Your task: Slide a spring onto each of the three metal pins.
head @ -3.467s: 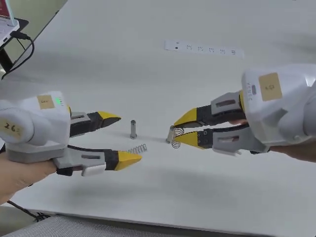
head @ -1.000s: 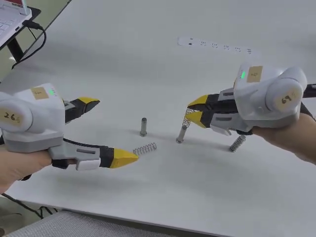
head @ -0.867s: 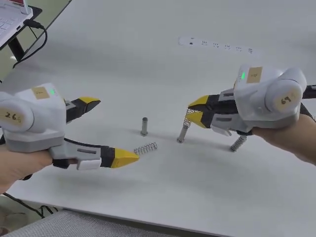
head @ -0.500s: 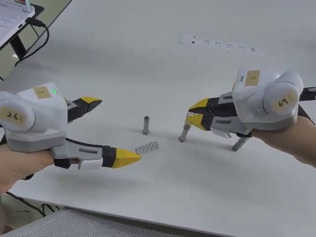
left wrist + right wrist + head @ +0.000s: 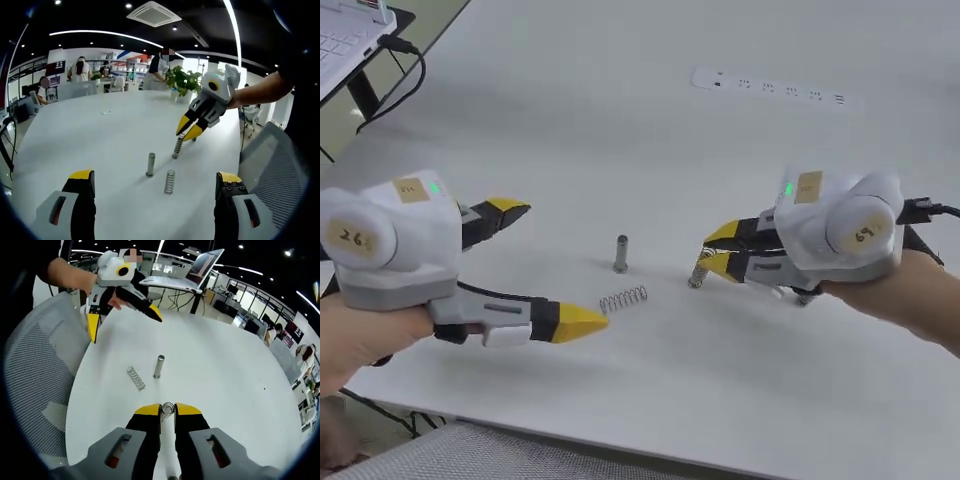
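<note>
A bare metal pin [image 5: 621,253] stands upright mid-table, and a loose spring [image 5: 623,298] lies just in front of it. To their right, my right gripper [image 5: 714,250] is shut on a spring [image 5: 168,408] at the top of a leaning pin [image 5: 697,274]. My left gripper [image 5: 548,263] hovers wide open to the left of the loose spring, holding nothing. The left gripper view has the bare pin [image 5: 150,164], the loose spring [image 5: 170,181] and the sprung pin [image 5: 177,146] under the right gripper [image 5: 192,127]. A third pin is mostly hidden behind the right gripper.
A white power strip [image 5: 765,88] lies at the far side of the white table [image 5: 650,400]. A laptop [image 5: 345,25] and a black cable [image 5: 405,60] sit off the table's left. A grey mesh chair [image 5: 35,370] is by the near edge.
My right gripper has sunk lower with the spring along the leaning pin and now covers the sprung pin behind it. The left gripper has kept still, open.
</note>
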Demonstrator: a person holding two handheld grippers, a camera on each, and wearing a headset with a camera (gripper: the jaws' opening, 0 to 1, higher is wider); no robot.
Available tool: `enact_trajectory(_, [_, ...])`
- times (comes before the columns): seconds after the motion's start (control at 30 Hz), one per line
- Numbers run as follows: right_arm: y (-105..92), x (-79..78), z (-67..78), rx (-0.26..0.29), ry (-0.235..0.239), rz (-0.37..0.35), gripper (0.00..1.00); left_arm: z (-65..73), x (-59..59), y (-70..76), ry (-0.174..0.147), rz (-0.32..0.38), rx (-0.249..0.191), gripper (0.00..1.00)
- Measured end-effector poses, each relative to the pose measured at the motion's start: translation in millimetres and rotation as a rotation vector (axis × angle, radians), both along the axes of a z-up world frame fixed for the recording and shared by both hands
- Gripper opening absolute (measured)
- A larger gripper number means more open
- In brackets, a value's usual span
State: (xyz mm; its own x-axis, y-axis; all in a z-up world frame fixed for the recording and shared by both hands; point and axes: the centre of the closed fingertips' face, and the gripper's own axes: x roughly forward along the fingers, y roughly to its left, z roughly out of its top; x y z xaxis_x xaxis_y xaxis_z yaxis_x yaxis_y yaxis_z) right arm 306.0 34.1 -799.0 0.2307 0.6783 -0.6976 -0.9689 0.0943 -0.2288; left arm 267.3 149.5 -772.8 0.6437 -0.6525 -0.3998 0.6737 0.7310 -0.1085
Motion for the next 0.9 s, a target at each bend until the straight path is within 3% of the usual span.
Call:
enact_trajectory(0.17, [-3.0,1.4,-7.4,-0.032,-0.012,0.011,0.07,0.3,0.9,0.1,0.0,0.001,-0.001,0.98])
enact_trajectory(0.33, [-5.2,2.6,-12.8,-0.042,0.005,0.003,0.07,-1.4,0.4,-0.4,0.006,-0.004,0.001,0.98])
enact_trajectory(0.77, [-5.8,7.9,-11.9,-0.018,0.053,-0.046,0.08,-3.3,0.0,-2.0,0.016,-0.013,0.011,0.96])
enact_trajectory(0.9, [-5.0,6.8,-12.8,-0.019,0.067,-0.06,0.16,1.4,2.0,-2.4,0.005,-0.012,0.003,0.97])
